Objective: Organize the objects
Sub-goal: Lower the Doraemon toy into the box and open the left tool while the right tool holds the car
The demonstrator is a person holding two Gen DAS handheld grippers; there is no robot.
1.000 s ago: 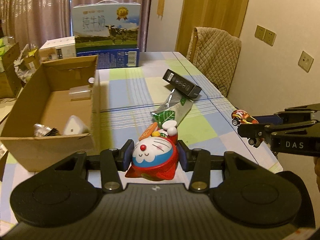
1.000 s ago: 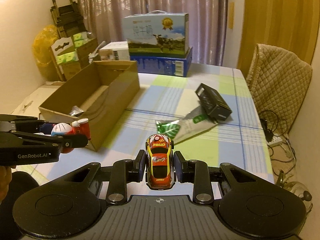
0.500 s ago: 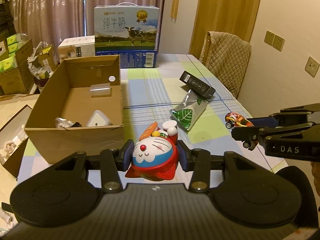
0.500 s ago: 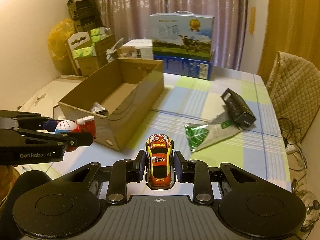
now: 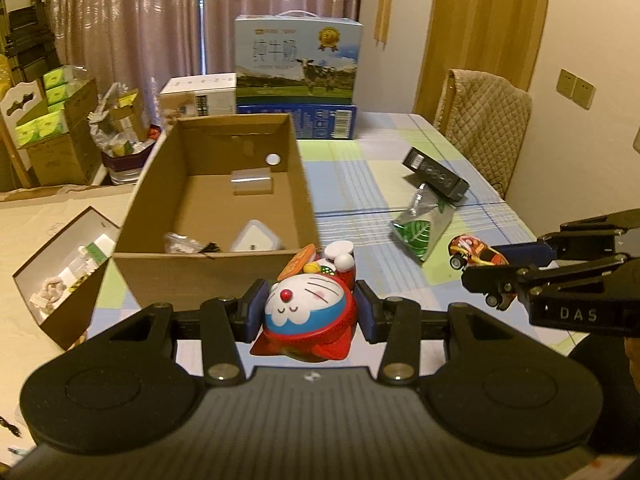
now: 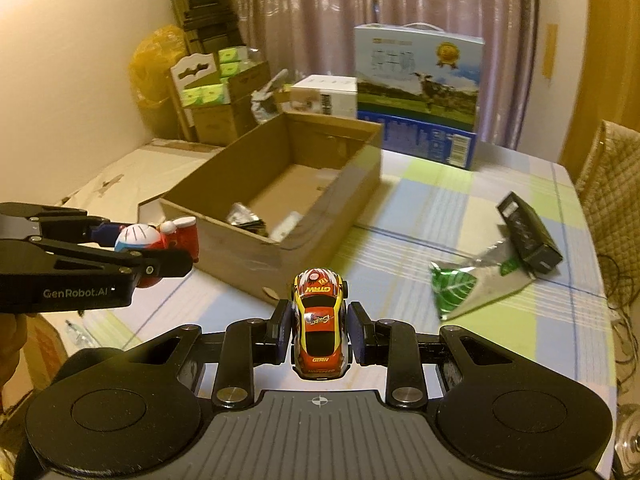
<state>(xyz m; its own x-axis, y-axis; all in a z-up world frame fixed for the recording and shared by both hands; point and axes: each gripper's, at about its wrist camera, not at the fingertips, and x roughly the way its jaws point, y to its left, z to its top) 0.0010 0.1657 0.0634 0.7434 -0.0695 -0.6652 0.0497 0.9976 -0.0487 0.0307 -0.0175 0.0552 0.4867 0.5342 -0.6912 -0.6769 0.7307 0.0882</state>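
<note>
My left gripper is shut on a red and blue Doraemon toy, held above the table just in front of the open cardboard box. The toy also shows in the right wrist view, between the left gripper's fingers. My right gripper is shut on a red and yellow toy car, held above the table to the right of the box. The car also shows in the left wrist view. The box holds a white block and several small items.
A green and silver pouch and a black box lie on the checked tablecloth at the right. A milk carton case stands at the back. A quilted chair is at the right edge. Boxes and clutter stand left of the table.
Both grippers have swung left toward the cardboard box, still holding their toys. The box now lies nearer the middle of both views.
</note>
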